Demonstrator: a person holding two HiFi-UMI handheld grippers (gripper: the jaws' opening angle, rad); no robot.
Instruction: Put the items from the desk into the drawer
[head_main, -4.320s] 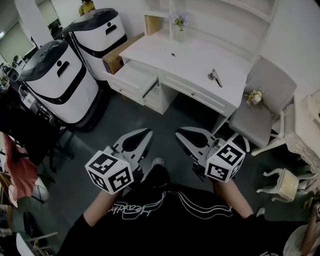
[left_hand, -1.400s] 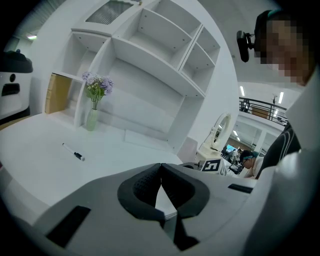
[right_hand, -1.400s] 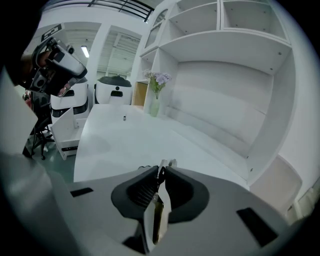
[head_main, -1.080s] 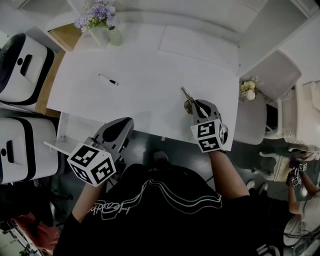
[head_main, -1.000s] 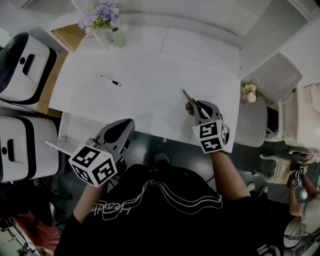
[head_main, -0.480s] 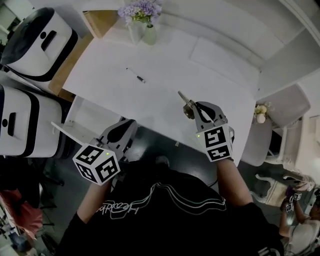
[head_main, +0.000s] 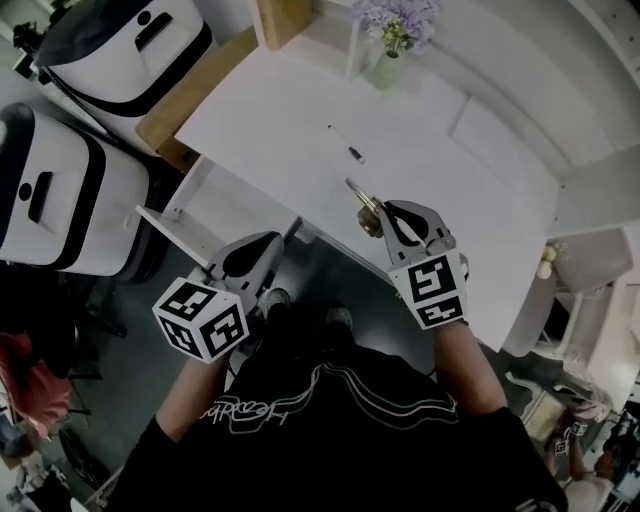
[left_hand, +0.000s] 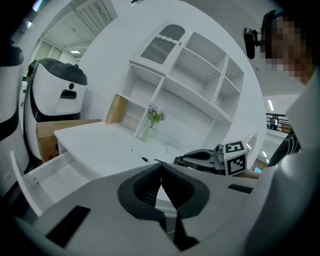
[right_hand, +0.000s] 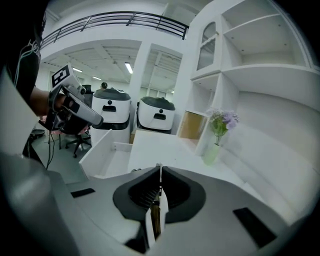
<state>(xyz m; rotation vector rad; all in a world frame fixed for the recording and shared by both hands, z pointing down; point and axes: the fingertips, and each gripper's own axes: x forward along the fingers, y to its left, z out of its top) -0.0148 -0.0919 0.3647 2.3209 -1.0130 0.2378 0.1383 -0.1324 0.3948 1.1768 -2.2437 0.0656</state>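
- While clamped tight on a slim metal item (head_main: 359, 199), poised over the front edge of the white counter (head_main: 270, 110): fingers of the right gripper (head_main: 385, 215), with the item's tip poking out past them toward the counter's middle.
- Pressed together with nothing between: fingers of the left gripper (head_main: 272, 246), held low off the counter's front, just beside the near corner of the open drawer (head_main: 205, 200).
- Pulled out at the counter's left end and showing a bare white bottom: that same drawer.
- Lying alone mid-counter, apart from both grippers: a small pen (head_main: 346, 146).
- Standing at the counter's back: a pale green vase (head_main: 386, 70) of purple flowers.
- Parked off the counter's left end: two white machines (head_main: 60, 190) with black trim.
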